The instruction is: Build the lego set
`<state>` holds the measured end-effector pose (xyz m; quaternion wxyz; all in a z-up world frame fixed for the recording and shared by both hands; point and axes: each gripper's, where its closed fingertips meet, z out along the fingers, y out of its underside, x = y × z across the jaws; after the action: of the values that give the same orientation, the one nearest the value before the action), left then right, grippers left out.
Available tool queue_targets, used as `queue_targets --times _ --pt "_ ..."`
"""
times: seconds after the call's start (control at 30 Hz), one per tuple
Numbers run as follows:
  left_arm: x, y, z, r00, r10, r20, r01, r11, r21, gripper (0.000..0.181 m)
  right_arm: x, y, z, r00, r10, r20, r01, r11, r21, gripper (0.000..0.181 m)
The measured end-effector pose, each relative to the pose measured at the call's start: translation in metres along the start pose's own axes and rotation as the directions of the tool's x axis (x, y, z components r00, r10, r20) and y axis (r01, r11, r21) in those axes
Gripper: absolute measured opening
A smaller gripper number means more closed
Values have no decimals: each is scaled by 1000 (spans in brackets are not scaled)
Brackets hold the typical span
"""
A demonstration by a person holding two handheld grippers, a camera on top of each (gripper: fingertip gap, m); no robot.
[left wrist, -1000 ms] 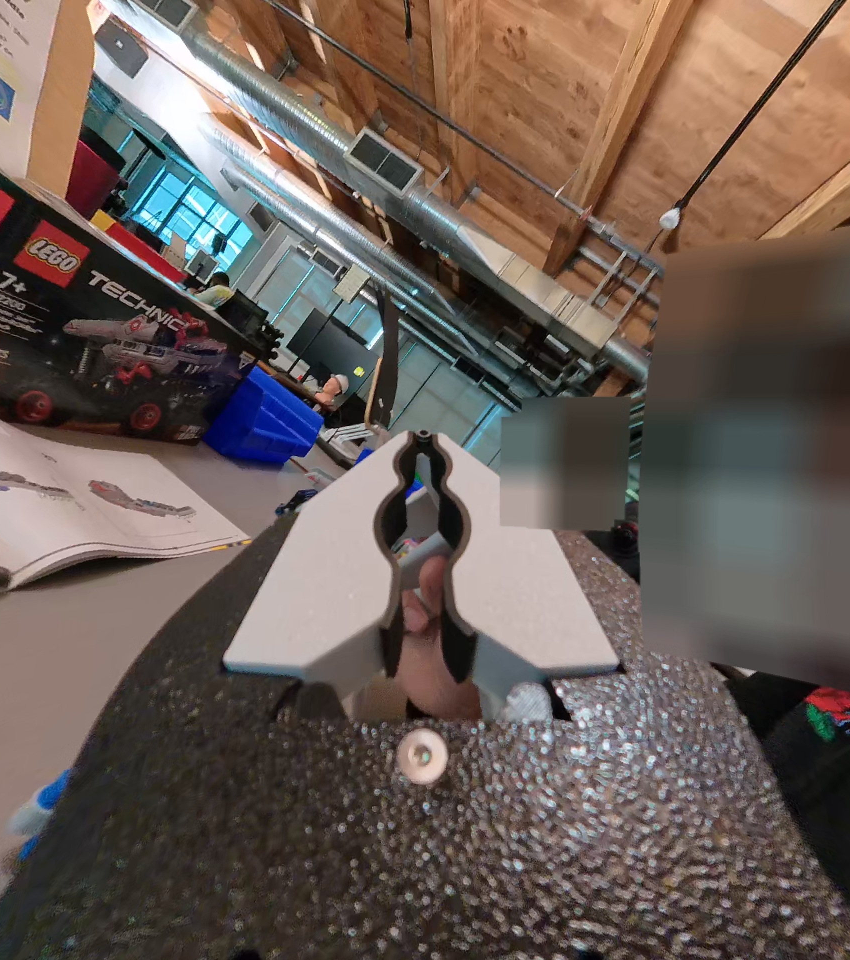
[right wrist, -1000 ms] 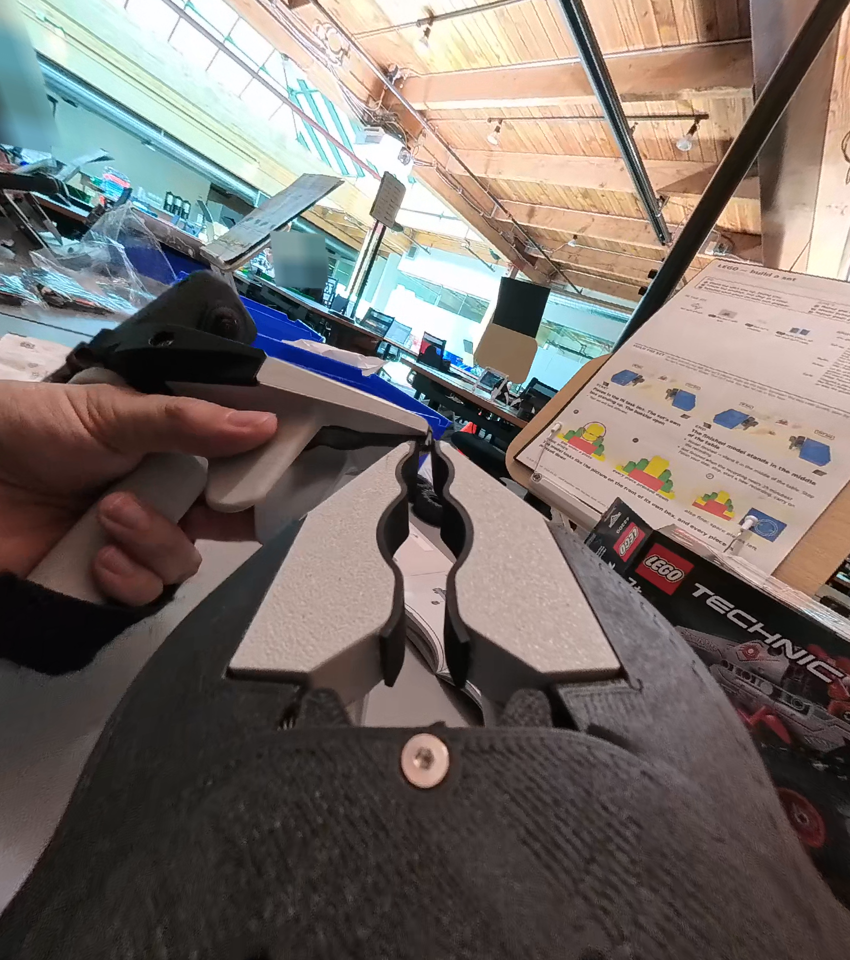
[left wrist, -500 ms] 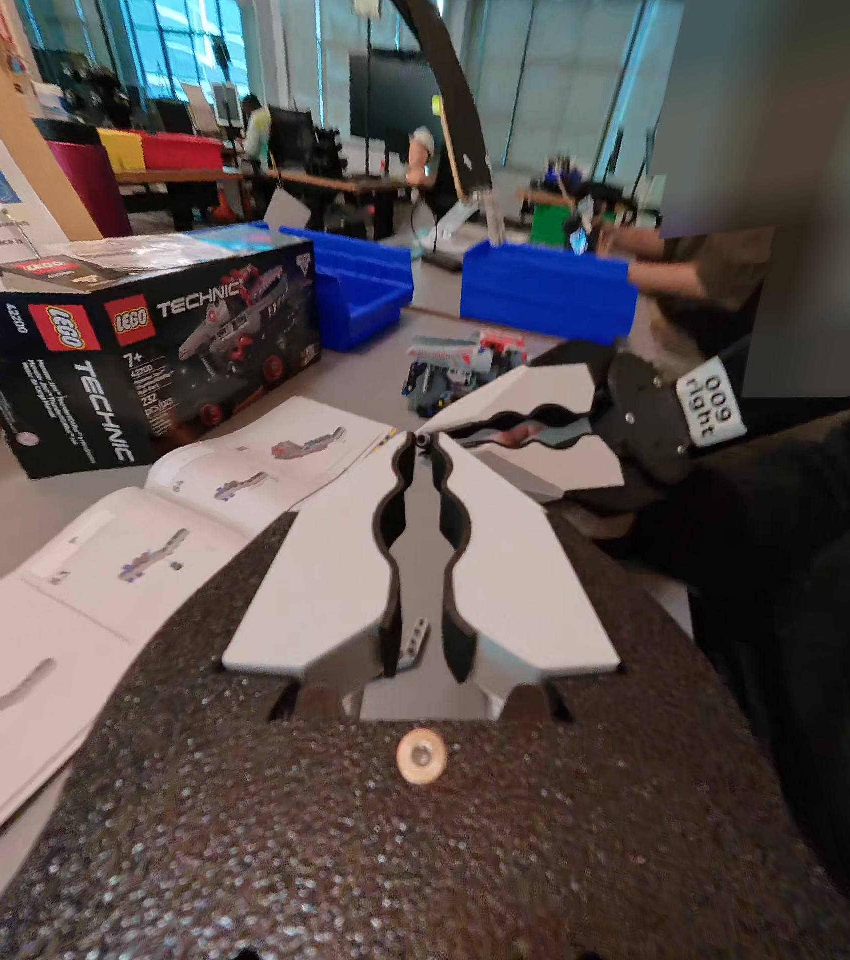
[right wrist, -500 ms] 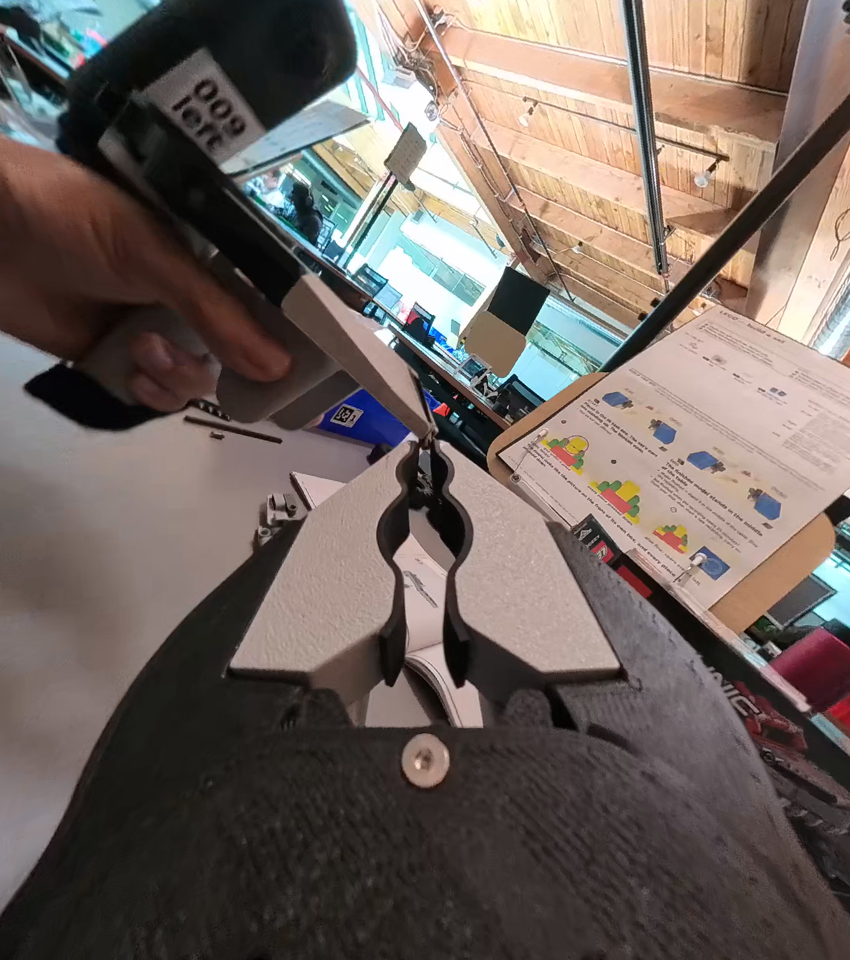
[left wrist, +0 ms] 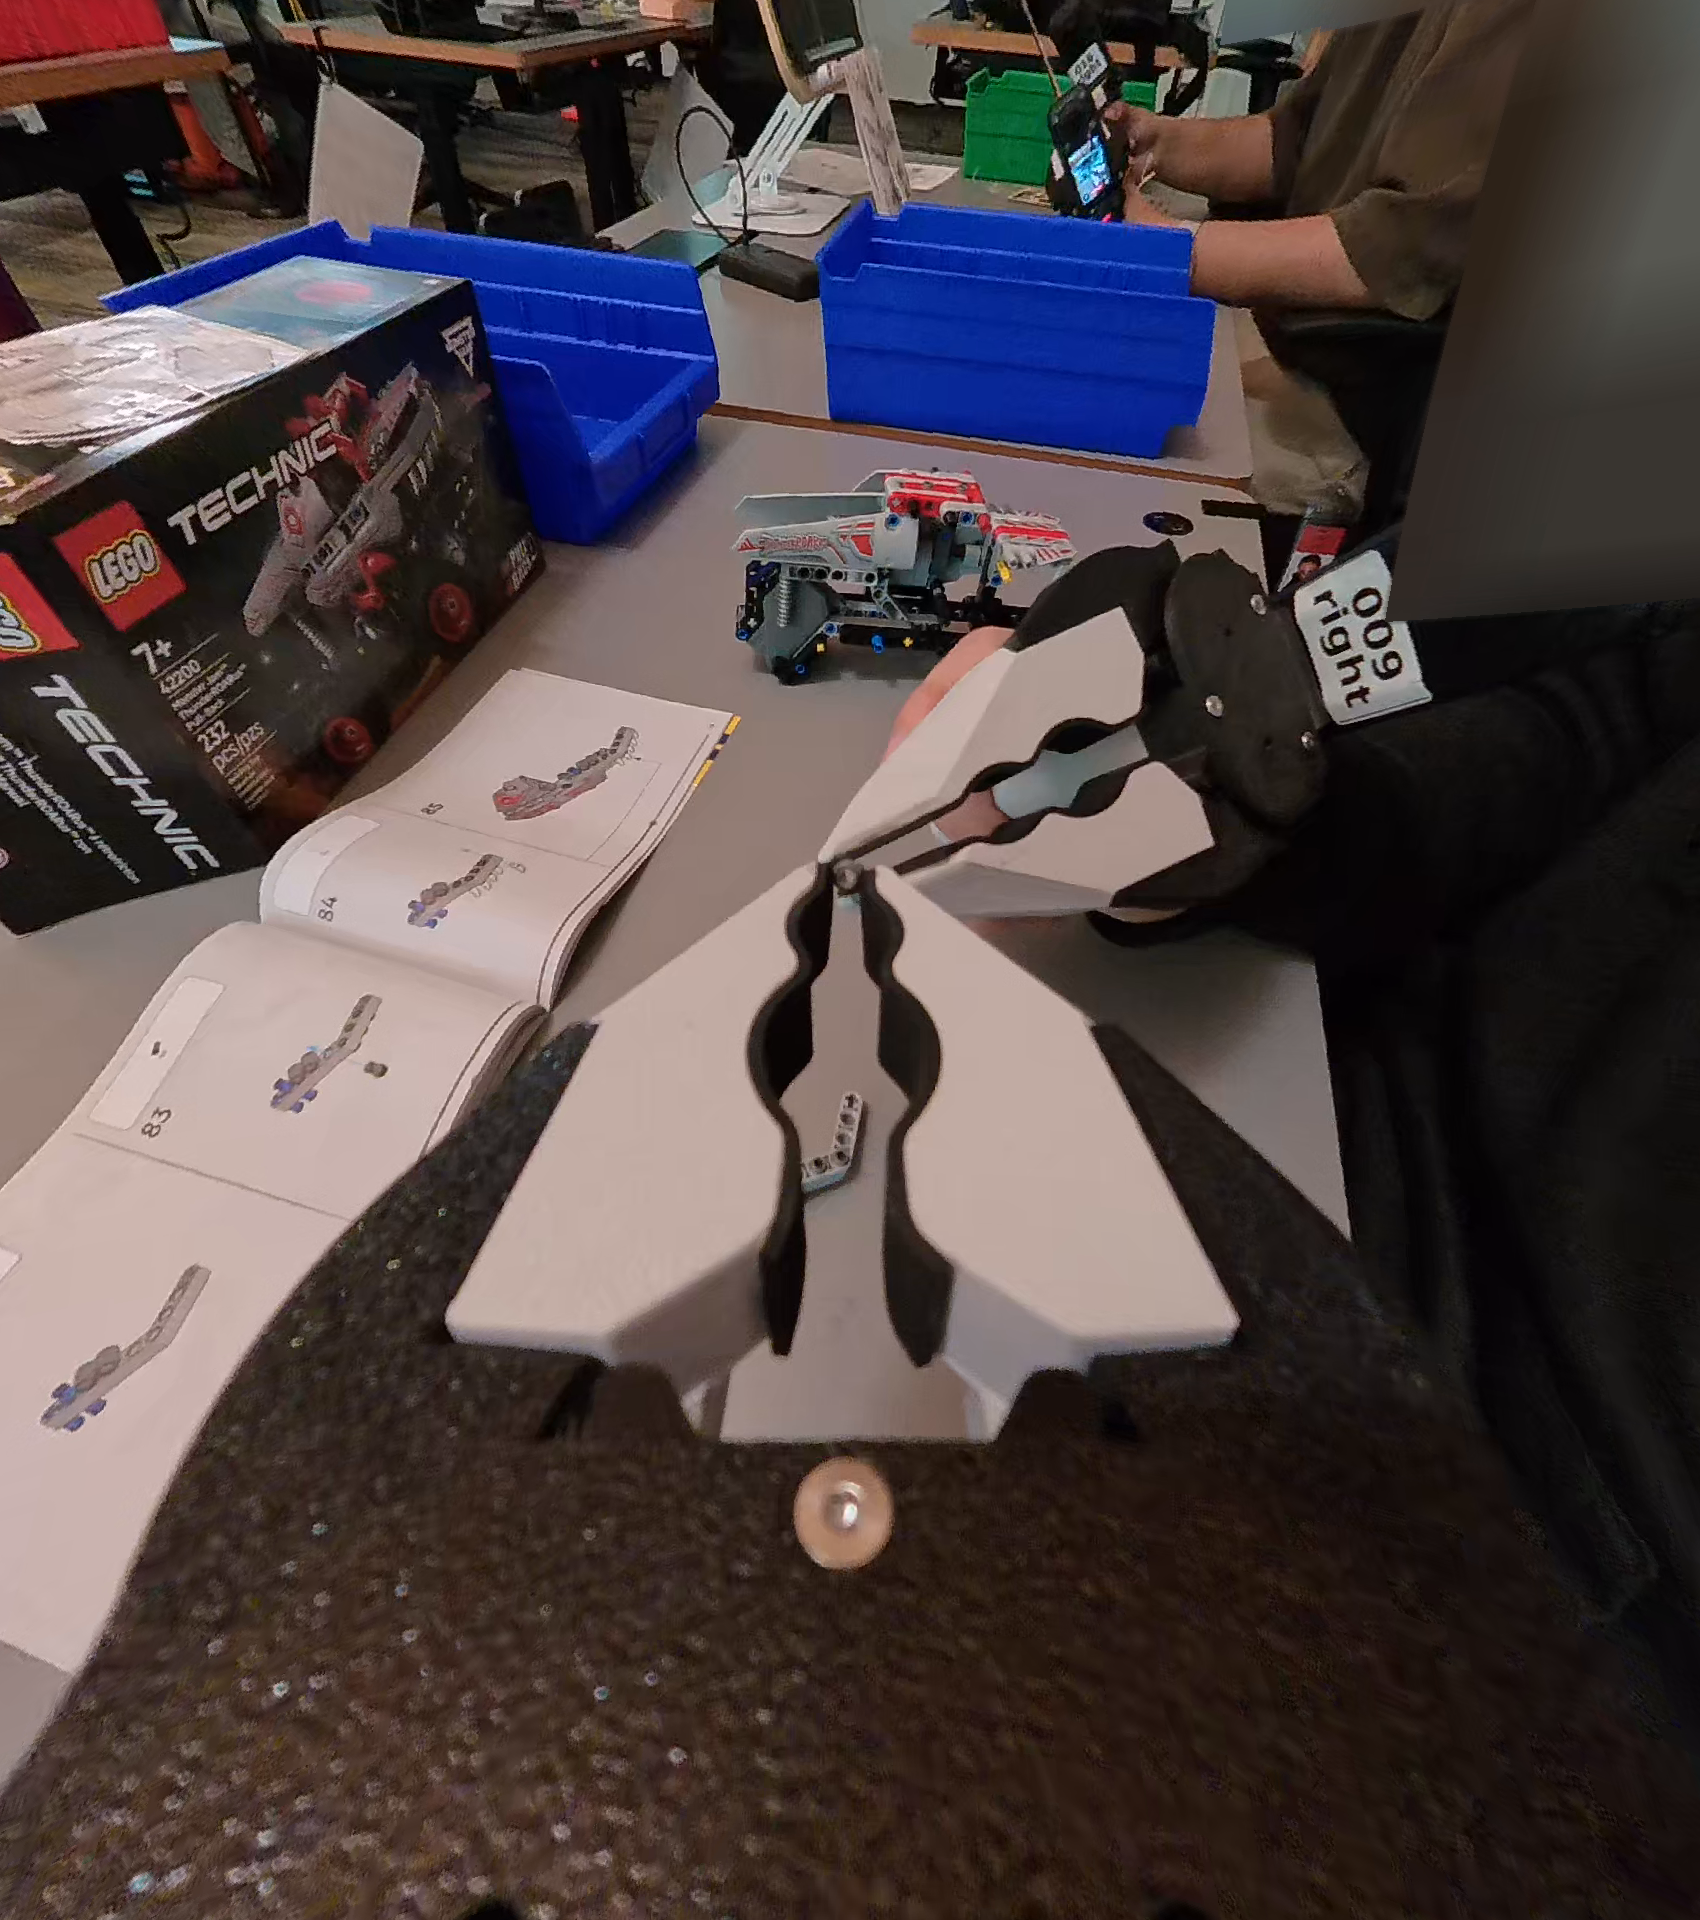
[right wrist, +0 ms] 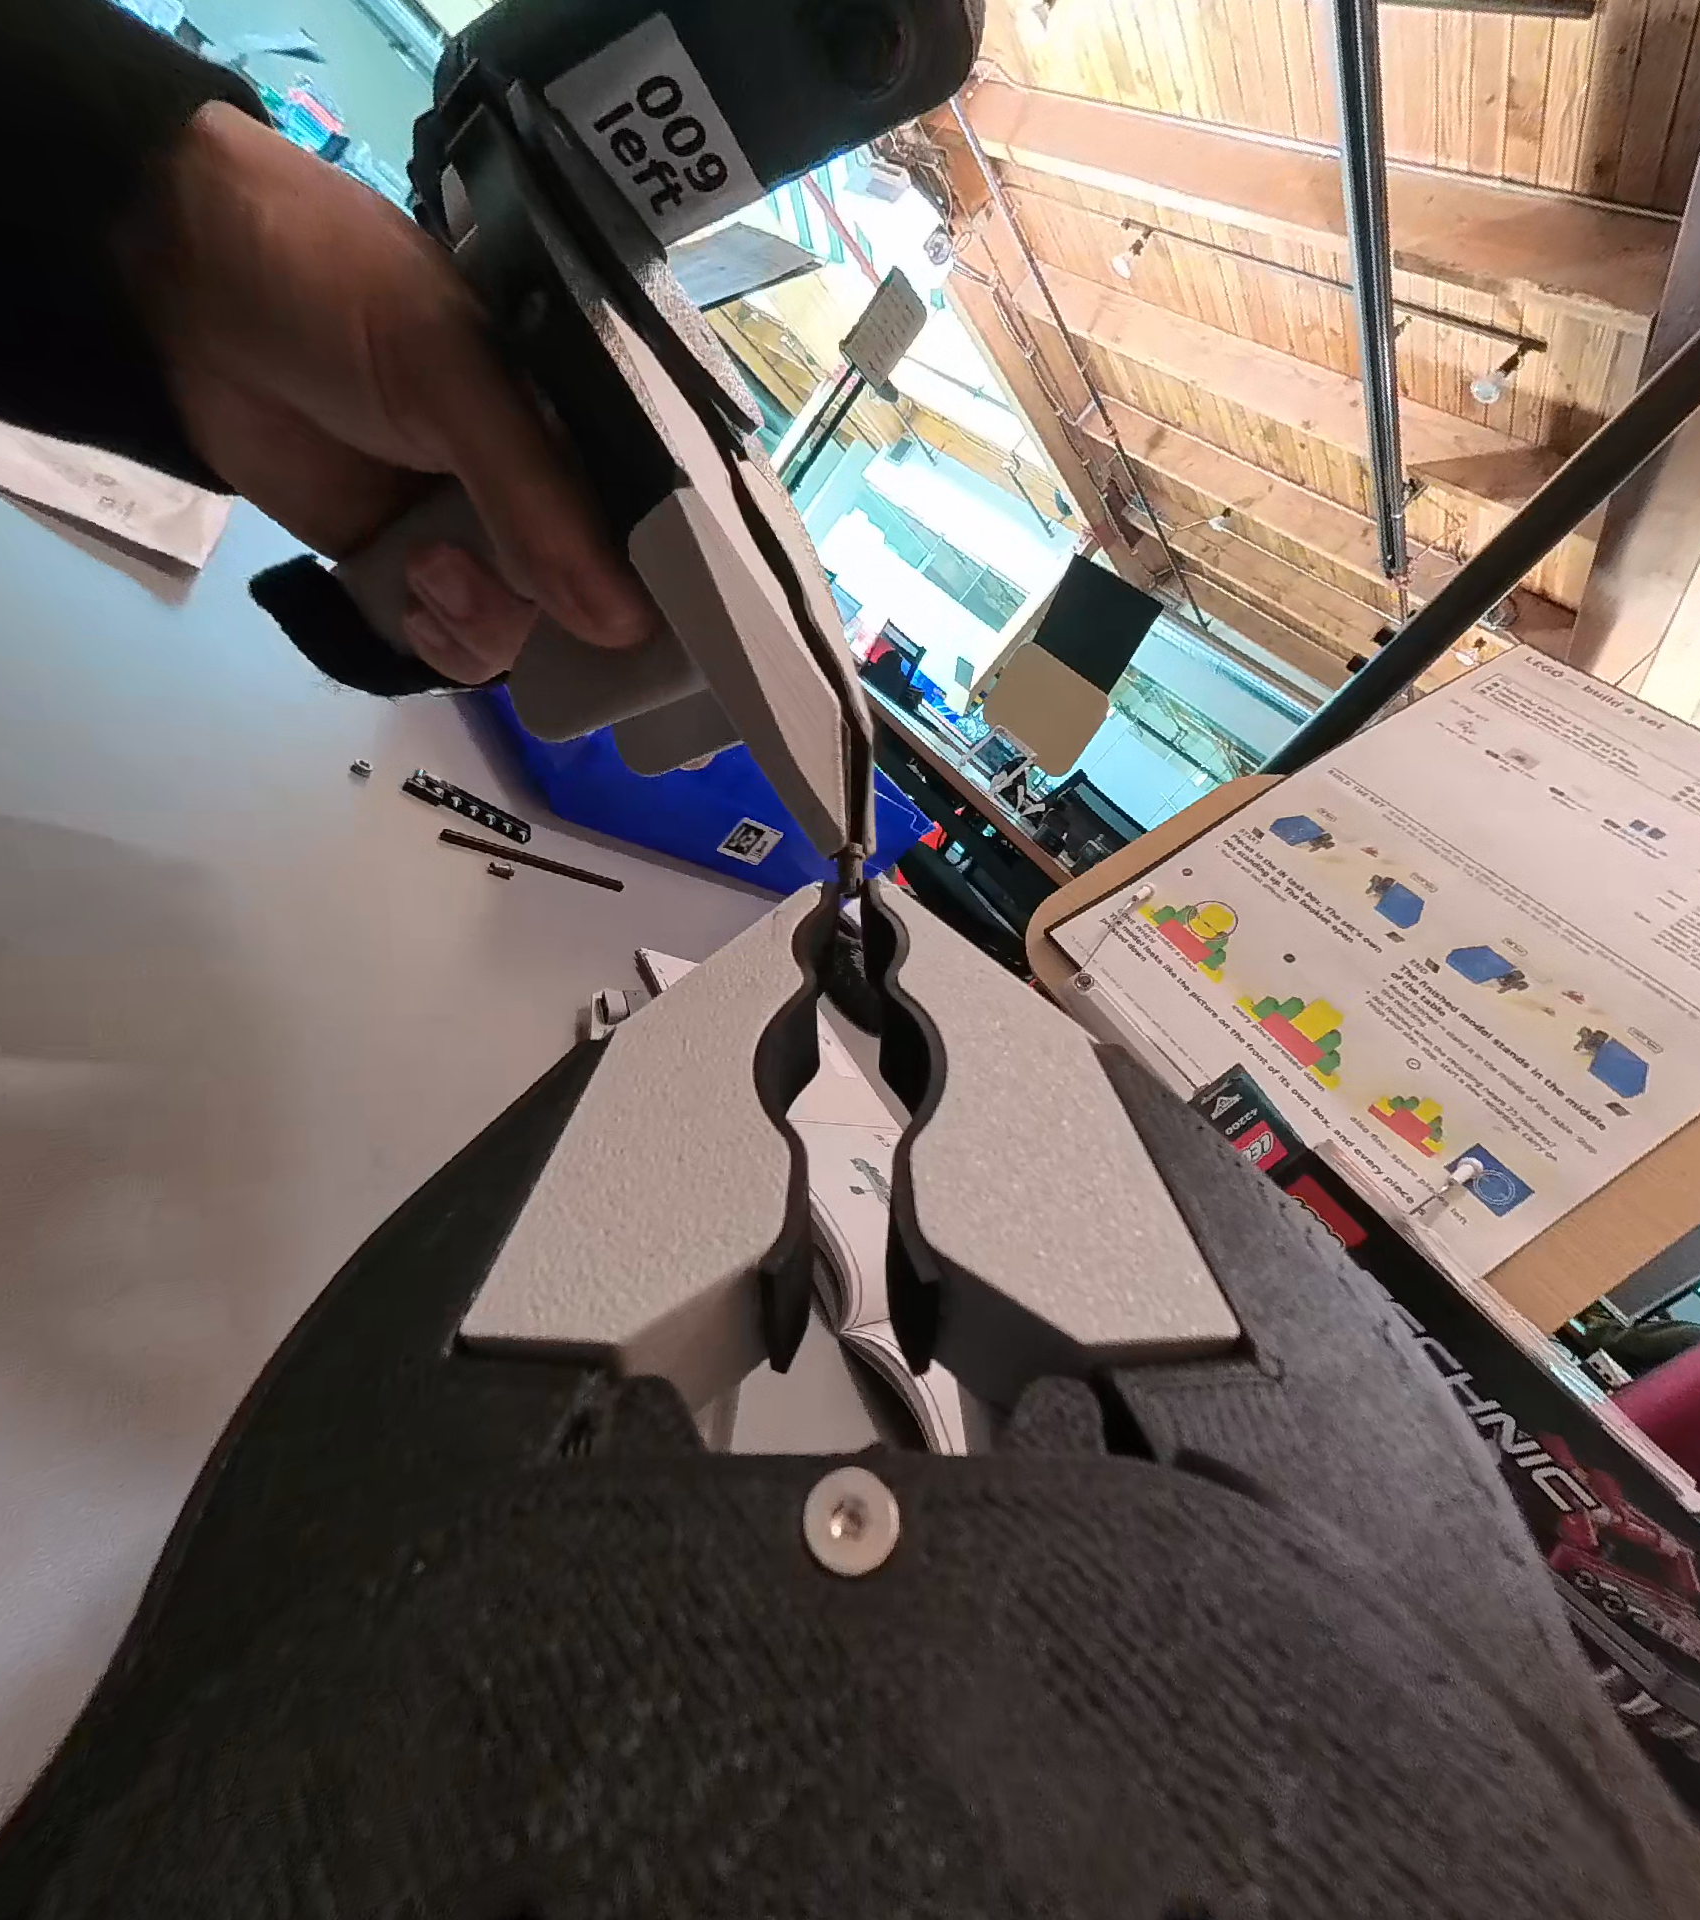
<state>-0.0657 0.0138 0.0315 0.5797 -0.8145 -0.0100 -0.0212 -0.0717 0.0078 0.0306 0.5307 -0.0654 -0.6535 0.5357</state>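
Note:
My left gripper (left wrist: pixel 844 881) is shut on a small grey piece (left wrist: pixel 846 878) held at its tips above the table. My right gripper (right wrist: pixel 851 891) is shut, tip to tip with the left one. Its tips touch the same piece (right wrist: pixel 854 854), and I cannot tell whether they grip it. Each gripper also shows in the other's view, the right one (left wrist: pixel 830 854) and the left one (right wrist: pixel 851 844). A grey bent beam (left wrist: pixel 833 1138) lies on the table under the left fingers. The partly built model (left wrist: pixel 898 566) stands farther back.
An open instruction booklet (left wrist: pixel 410 935) and the set's box (left wrist: pixel 181 582) lie to the left, with blue bins (left wrist: pixel 1012 332) behind. A black beam (right wrist: pixel 467 805), a black axle (right wrist: pixel 529 860) and a small grey part (right wrist: pixel 363 769) lie on the table. An instruction board (right wrist: pixel 1448 987) stands at the right. Less than 4 cm separates the two grippers' tips.
The left gripper has tilted down from the ceiling to the table. Both grippers have come together until their tips meet at the small piece.

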Motion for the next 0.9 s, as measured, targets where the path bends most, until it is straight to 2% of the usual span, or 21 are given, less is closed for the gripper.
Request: queue_targets --times 0.3,0.37,0.47,0.53,0.9 --pt "0 0 0 1000 8 -5 -8 999 -34 0 -5 2 2 999 -26 19 26 1000 -16 2" --pt "-1 3 -1 1000 23 -7 -24 997 -71 0 -6 2 2 999 -32 20 32 999 -19 2" --pt "-3 -2 -4 999 47 14 -46 997 -54 0 -5 2 2 1000 -23 14 24 1000 -15 2" --pt "-1 -3 -5 1000 20 -5 -20 998 -54 10 -3 1 1 1000 -26 7 26 1000 -12 2" --pt "3 3 -2 999 11 -43 -15 996 -89 2 -5 -1 1 1000 -21 22 21 1000 8 2"
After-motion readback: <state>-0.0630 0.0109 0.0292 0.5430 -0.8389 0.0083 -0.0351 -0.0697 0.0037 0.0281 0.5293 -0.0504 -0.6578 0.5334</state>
